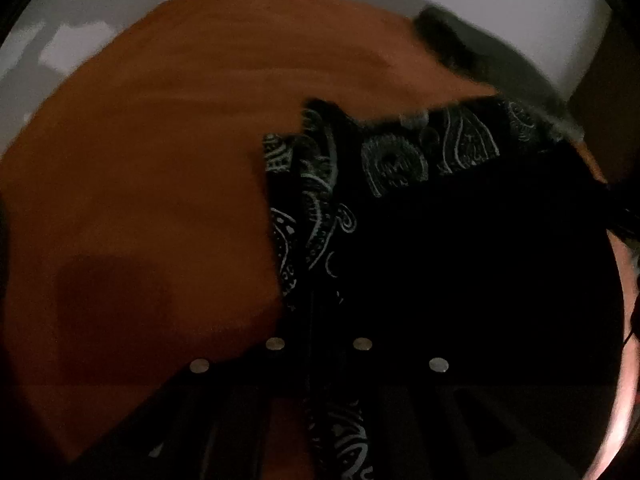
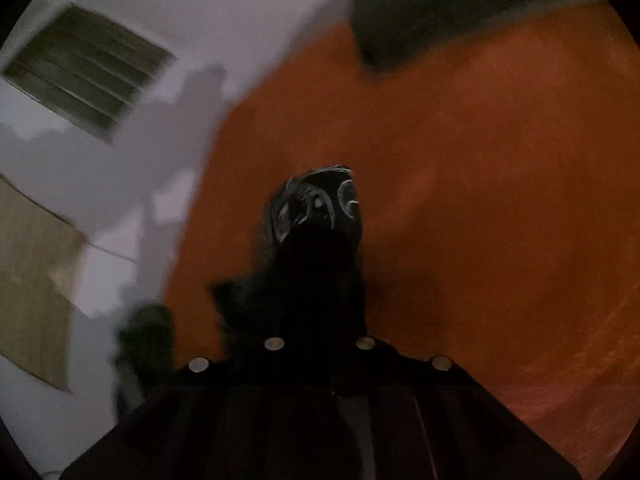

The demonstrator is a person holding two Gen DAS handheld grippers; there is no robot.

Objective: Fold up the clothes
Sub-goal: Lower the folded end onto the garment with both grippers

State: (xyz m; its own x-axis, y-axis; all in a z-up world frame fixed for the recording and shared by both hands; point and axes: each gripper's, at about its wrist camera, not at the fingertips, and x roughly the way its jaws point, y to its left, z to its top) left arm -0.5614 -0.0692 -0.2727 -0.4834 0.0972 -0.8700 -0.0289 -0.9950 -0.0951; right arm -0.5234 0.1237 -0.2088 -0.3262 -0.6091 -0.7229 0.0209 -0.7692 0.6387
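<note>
A black cloth with a white paisley print (image 1: 396,160) hangs over an orange-brown table (image 1: 160,140). In the left wrist view my left gripper (image 1: 320,316) is shut on one edge of it, and a strip of the cloth runs down between the dark fingers. From there the cloth stretches up and to the right, toward a blurred dark shape (image 1: 452,44) that I cannot identify. In the right wrist view my right gripper (image 2: 320,268) is shut on a bunched corner of the same cloth (image 2: 320,200), which sticks out past the fingertips. Both views are dim and blurred.
The table (image 2: 480,200) fills most of the right wrist view. Behind it is a pale wall (image 2: 200,20) with a slatted vent (image 2: 88,72) and a tan panel (image 2: 32,280). A dark blurred object (image 2: 440,12) lies at the table's far edge.
</note>
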